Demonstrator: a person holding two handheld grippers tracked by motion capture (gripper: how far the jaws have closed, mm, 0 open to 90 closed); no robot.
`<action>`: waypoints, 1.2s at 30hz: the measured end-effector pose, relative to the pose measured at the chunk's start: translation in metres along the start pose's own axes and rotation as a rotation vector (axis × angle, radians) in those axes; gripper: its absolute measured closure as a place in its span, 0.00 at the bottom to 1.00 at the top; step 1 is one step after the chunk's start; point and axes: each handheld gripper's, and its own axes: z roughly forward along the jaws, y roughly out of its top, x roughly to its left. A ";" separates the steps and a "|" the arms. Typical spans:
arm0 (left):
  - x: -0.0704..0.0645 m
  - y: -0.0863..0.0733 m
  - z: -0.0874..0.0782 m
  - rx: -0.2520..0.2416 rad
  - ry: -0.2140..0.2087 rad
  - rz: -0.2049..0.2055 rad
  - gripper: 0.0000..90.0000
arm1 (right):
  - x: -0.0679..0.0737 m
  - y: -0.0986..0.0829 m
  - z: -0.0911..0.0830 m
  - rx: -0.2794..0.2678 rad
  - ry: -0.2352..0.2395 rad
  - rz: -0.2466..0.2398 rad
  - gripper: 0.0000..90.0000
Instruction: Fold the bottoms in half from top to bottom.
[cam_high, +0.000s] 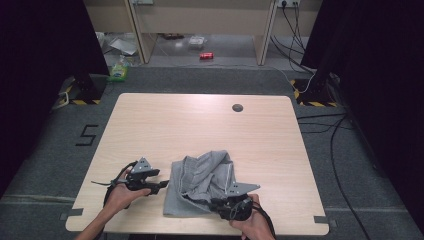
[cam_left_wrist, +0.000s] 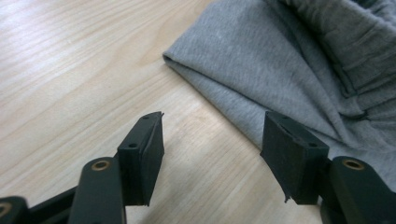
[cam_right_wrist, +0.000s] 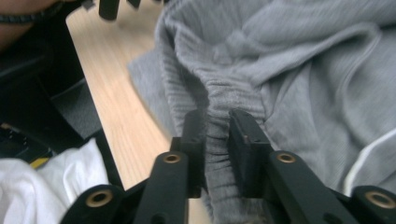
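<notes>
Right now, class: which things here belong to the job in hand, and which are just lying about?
In the job:
grey garment
right gripper, clamped on its ribbed band
left gripper, open beside it

Lying about:
green bottle
red can
floor cables

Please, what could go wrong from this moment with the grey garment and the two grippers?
1. The right gripper pinches only a narrow ribbed band of the grey garment; a pull may let it slip out.
2. The left gripper is open over bare table, beside the folded edge; closing here would probably catch nothing.
3. The garment lies near the table's front edge, so dragging it toward the person may pull it off.
</notes>
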 end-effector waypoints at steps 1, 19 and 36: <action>0.000 0.000 0.000 0.004 0.002 0.000 0.42 | 0.000 0.005 -0.001 -0.016 -0.005 0.003 0.79; -0.001 -0.007 0.001 0.036 0.039 0.055 0.38 | -0.022 0.087 0.028 -0.074 -0.075 -0.034 0.54; 0.000 -0.008 0.001 0.030 0.037 0.055 0.38 | -0.049 0.130 0.071 -0.012 -0.076 0.004 0.45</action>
